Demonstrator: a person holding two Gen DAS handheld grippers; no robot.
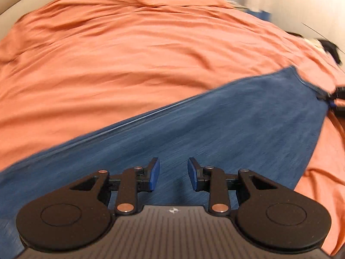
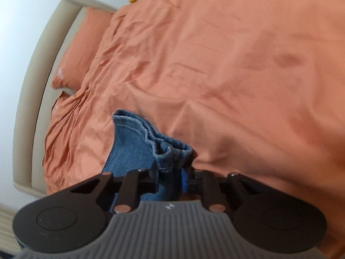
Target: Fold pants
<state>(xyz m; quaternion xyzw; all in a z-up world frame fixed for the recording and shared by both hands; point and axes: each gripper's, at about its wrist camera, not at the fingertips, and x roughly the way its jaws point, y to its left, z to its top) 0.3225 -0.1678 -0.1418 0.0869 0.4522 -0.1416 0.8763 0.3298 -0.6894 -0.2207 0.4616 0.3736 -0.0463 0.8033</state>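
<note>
Left view: fingers (image 1: pixel 155 173) of left gripper (image 1: pixel 173 173) apart, nothing between, hovering above pants (image 1: pixel 194 129); pants stretched long and flat across orange bed (image 1: pixel 129 54); far end pinched by right gripper (image 1: pixel 332 99) at frame edge. Right view: right gripper (image 2: pixel 170 172) fingers (image 2: pixel 184 178) clamped on bunched hem end of pants (image 2: pixel 133 146); lengthwise fold looks done; crosswise folds likely left.

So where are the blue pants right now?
The blue pants lie stretched out on the orange bed cover. In the right wrist view, the right gripper is pinching their bunched end, and the left gripper hovers open above them.
</note>
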